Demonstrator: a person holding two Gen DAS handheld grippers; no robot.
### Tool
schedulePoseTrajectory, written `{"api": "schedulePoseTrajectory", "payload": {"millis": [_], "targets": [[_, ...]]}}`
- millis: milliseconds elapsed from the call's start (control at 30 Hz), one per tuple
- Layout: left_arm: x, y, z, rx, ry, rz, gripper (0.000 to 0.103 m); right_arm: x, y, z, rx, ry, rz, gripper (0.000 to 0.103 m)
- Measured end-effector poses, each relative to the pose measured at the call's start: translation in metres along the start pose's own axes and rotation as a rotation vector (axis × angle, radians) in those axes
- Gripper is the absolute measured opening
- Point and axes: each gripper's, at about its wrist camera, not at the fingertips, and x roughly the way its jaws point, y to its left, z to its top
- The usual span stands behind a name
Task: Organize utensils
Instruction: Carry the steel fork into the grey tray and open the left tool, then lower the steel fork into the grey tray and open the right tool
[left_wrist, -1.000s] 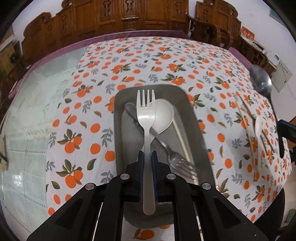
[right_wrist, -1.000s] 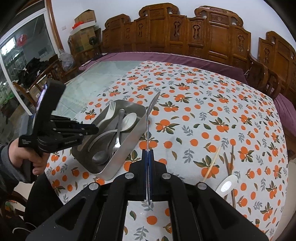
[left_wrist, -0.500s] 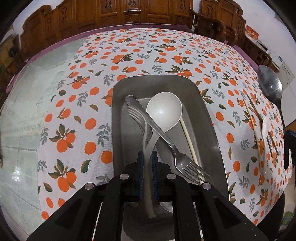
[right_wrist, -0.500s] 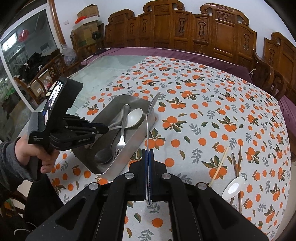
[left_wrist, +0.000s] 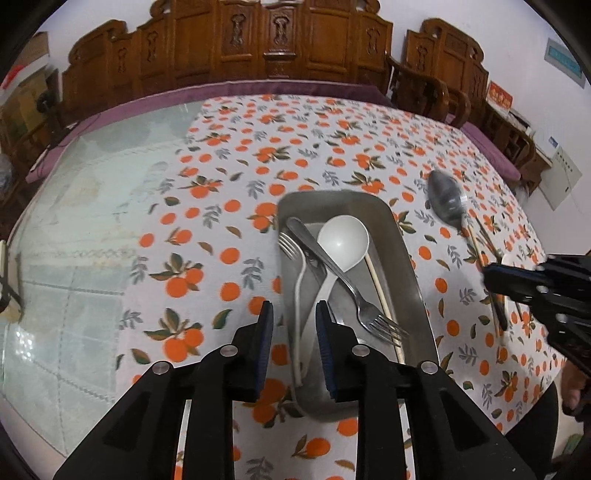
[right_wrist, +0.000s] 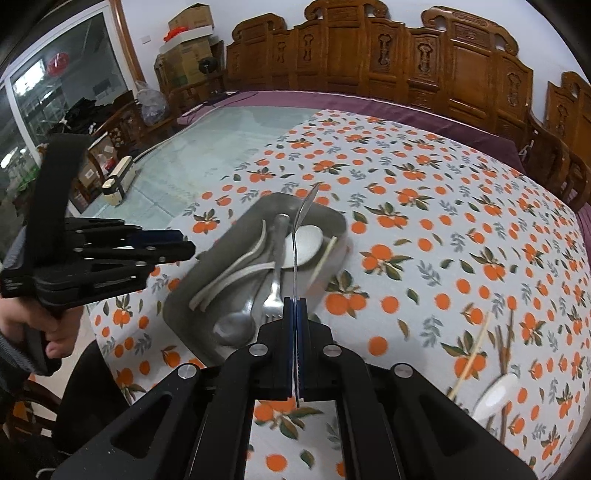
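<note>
Worktop (left_wrist: 92, 229) under orange-print cloth, glass bare at left. Metal tray (left_wrist: 413, 280) near front edge, long axis running away from the holder; already holding white fork (left_wrist: 297, 314), white ladle (left_wrist: 343, 238), steel fork (left_wrist: 354, 291), one chopstick (left_wrist: 380, 291), steel spoon (right_wrist: 236, 325).

Left hand-held gripper (left_wrist: 293, 339) spread wide, empty, hovering over tray's near left edge. Right hand-held gripper (right_wrist: 295, 321) pressed together on handle of metal spoon (right_wrist: 297, 240); spoon edge-on, bowl pointing forward, over tray's right side.

Key relation: held spoon's axis roughly parallel to tray's length, tray directly below and ahead. Probably just lower and release.

Loose on cloth further right: white spoon (right_wrist: 498, 391), chopsticks (right_wrist: 506, 339). Right side nearer those.
</note>
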Motion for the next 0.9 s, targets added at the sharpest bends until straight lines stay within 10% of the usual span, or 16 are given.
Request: {"api": "schedulePoseTrajectory", "payload": {"millis": [533,633,900], "targets": [[-0.046,0.045,-0.004,-0.044,-0.09,0.04,0.057,0.065,0.034,0.025,-0.008,0.071,0.036,0.002],[-0.052,0.05,-0.005,-0.038,-0.125,0.057,0.084,0.078,0.033,0.026,0.001,0.088,0.029,0.002],[-0.054,0.057,-0.009,-0.035,-0.123,0.054,0.091,0.102,0.032,0.028,0.042,0.115,0.029,0.002]]}}
